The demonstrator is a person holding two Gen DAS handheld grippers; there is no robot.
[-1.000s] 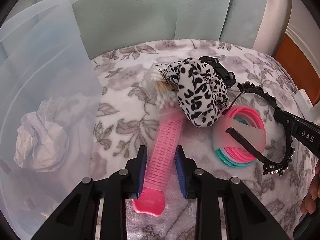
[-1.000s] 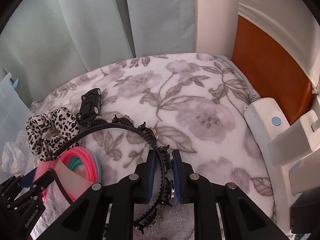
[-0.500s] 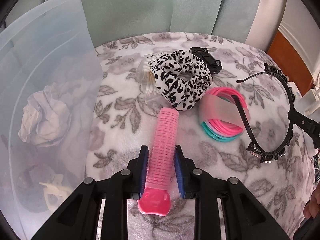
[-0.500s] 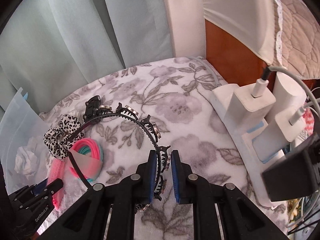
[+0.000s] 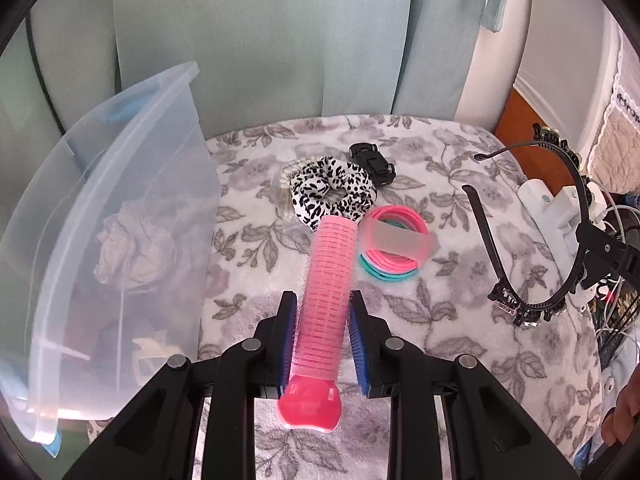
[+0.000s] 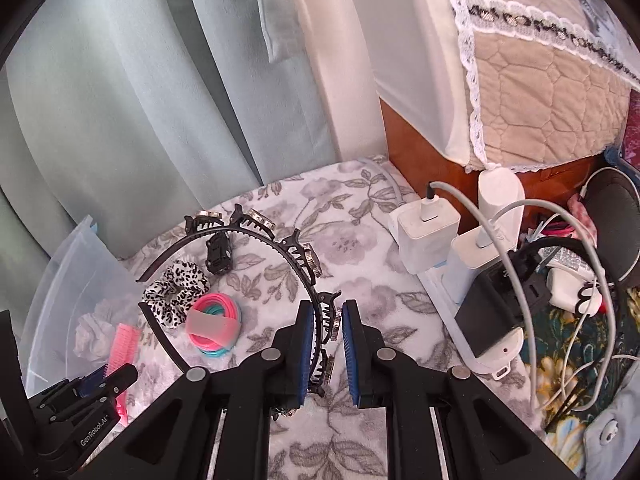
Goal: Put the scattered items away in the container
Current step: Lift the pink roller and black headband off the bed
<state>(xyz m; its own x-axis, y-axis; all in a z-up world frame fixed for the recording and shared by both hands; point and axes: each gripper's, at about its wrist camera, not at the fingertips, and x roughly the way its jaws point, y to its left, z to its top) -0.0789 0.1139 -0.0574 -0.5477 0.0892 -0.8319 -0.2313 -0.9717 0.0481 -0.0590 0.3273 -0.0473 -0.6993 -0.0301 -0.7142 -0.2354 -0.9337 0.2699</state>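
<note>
Counter [image 5: 460, 344] covered in fuzzy white cloth with grey flower print, pale green curtain [image 5: 280, 40] behind, wooden cabinet [image 6: 424, 160] with quilted lace-edged cover to my right, white power strip [image 6: 444, 280] with chargers and cables along the right edge. Since half a second ago both my grippers have risen and pulled back: the counter looks further away, and the headband that hung low near the bands now sits high at the right edge of my left view. My left gripper [image 5: 323, 344] has its jaws closed on a pink hair roller [image 5: 326, 292], a bristly ribbed cylinder with a smooth glossy pink end, lifted clear of the cloth and pointing at the scrunchie. My right gripper [image 6: 325, 344] has its jaws closed on a thin black headband [image 6: 248, 240], a toothed plastic arc with small clips and shiny stones, held in the air. Clear plastic container [image 5: 120, 216] stands at the left edge of the counter, crumpled white paper [image 5: 132, 248] and a cream hair clip [image 5: 154, 354] inside. On the cloth: leopard-print fabric scrunchie [image 5: 332, 194], black claw clip [image 5: 372, 162] just behind it, stack of pink and teal hair bands [image 5: 394, 244] with a frosted strap, just right of the scrunchie.
</note>
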